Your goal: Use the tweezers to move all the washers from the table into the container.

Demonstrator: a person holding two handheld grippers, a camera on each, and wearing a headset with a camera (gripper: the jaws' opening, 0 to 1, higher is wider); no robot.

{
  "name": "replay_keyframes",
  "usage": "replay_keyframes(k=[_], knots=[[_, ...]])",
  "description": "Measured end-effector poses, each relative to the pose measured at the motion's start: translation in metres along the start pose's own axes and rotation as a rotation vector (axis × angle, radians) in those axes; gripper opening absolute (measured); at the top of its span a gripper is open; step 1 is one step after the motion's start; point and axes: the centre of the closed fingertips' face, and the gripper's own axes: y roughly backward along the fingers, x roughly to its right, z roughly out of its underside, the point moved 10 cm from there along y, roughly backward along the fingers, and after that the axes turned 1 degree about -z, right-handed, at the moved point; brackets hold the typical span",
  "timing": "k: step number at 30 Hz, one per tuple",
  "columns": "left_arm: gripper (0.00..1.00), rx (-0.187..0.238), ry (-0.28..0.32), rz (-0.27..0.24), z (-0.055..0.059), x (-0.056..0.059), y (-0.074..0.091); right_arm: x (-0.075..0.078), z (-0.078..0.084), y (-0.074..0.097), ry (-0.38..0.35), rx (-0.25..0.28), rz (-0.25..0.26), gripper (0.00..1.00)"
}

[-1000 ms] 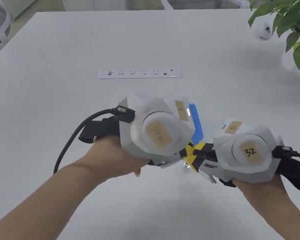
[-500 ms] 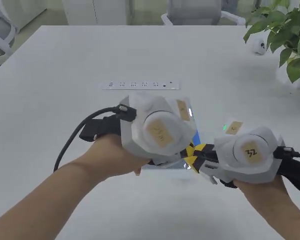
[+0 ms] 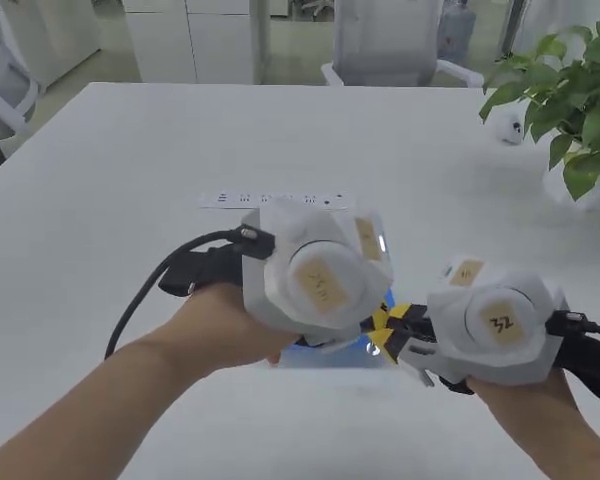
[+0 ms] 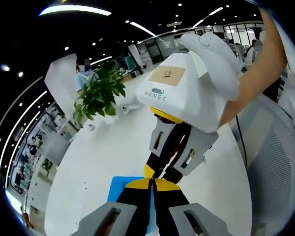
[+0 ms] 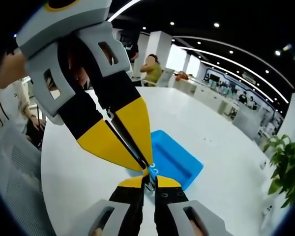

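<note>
The left gripper (image 4: 152,183) has its yellow-tipped jaws pressed together at the bottom centre of the left gripper view, a thin dark line running between them. The right gripper (image 5: 150,182) is clamped the same way at the bottom centre of the right gripper view, pinching a slim metal piece that I take for the tweezers (image 5: 151,176). In that view the left gripper reaches in from the upper left, and its tips meet the right one's nose to nose, so both seem to hold the same tool. Judging by this pose, the tweezers are being steadied or passed between the two, so that one gripper can hold them square and squeeze them; neither looks ready to pick yet. Whether a washer sits between the points I cannot tell, as the spot is too small and crowded. Just past the tips lies the blue container (image 5: 176,158), flat on the white table (image 5: 226,147), right of centre in the right gripper view; in the head view it peeks out low in the middle, beneath the two housings, so the tool is held close over it. Further out in the head view, a power strip (image 3: 275,200) lies above centre and a plant (image 3: 565,95) stands at the upper right, both well apart from the work.
</note>
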Motion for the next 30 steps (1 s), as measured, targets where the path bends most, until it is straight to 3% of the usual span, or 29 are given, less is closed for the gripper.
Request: replay_keyframes(k=[14, 30], knots=[[0.00, -0.003, -0.023, -0.034, -0.002, -0.015, 0.003, 0.014, -0.015, -0.007, 0.033, 0.013, 0.013, 0.03], [0.00, -0.018, -0.005, -0.041, 0.010, -0.027, -0.009, 0.024, -0.012, -0.025, 0.041, -0.002, 0.003, 0.03]])
